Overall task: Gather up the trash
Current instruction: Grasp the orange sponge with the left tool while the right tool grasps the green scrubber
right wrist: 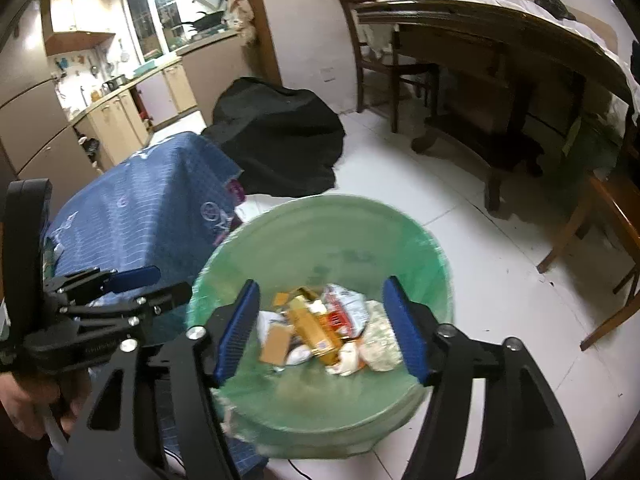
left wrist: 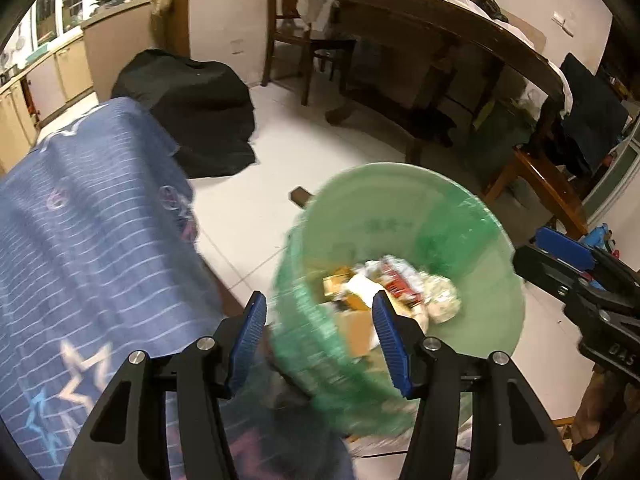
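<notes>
We're hovering over the green-lined bin (right wrist: 320, 248) with both tools, and neither has anything in it: the left gripper (left wrist: 318, 330) stands about half open over the near rim, the right gripper (right wrist: 320, 322) wider, framing the rubbish below. The trash (right wrist: 328, 328) sits at the bottom of the bin: a yellow carton, a flat brown card, a red-and-white wrapper, crumpled pale paper. The bin stands on the white floor (right wrist: 480, 264), just beside the blue patterned cloth (left wrist: 100, 240), with a black cover (right wrist: 280, 140) further back. If we're gathering the liner next, our judgement is to take the bag's rim (left wrist: 296, 320) on opposite sides, pinch only film, and lift evenly so nothing spills.
</notes>
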### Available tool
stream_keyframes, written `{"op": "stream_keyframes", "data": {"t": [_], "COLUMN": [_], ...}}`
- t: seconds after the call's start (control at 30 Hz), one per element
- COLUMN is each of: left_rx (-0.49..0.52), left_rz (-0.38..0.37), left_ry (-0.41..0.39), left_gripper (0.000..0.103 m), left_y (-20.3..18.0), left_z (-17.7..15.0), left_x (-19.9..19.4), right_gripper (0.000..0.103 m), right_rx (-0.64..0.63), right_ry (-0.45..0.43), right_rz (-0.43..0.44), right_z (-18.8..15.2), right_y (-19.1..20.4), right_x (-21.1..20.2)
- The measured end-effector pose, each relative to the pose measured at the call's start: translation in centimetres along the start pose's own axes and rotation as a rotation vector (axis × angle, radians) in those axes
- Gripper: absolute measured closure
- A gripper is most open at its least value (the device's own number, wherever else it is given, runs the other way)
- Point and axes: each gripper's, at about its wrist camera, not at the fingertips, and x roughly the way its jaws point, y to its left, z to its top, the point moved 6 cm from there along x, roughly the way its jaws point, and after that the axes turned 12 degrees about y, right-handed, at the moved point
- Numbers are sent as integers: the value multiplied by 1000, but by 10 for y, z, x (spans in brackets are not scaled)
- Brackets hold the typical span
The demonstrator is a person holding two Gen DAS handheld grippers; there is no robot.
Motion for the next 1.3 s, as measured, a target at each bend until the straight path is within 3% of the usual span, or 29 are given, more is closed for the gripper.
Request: {"op": "stream_keyframes", "data": {"t": [0.2,0.33,0.5,0.6,0.7,0.83,0.9,0.97,1.17,1.3], "left_rx": [-72,-200,-382,-483,-522,-524,-513,-478,-438,-414], "left_rz": [38,78,194,273,320,297,288,219,172,127], "left_ry": [-56,-123,-219,-274,-286,-258,-252,-260,-259,-247], "left_gripper": [45,42,39,30,18,16,16,16,16,47], "left_y": [75,156,268,341,395,453,470,477,490,487], "left_z": [-40,-81,-148,-192,-218,-228,-227,-218,-195,-183], "left_x": [-43,-89,-154,-193,-211,-217,-217,-212,-192,-178], "right_gripper": [33,28,28,26,24,22,21,21,21,21], "right_rx": [-32,-83,-163,-208,-251,-309,-335,-366,-412,-408], "right_ry": [-44,-66,-58,-51,-40,-25,-8,15,69,99], "right_rz": [65,119,178,207,226,246,257,275,339,397], "right_z": [-14,-21,-21,-18,-18,-16,-17,-19,-22,-20], "right_y": [44,86,141,174,207,247,267,290,341,366], "right_x": [-12,-18,-13,-8,-4,2,7,13,28,39]}}
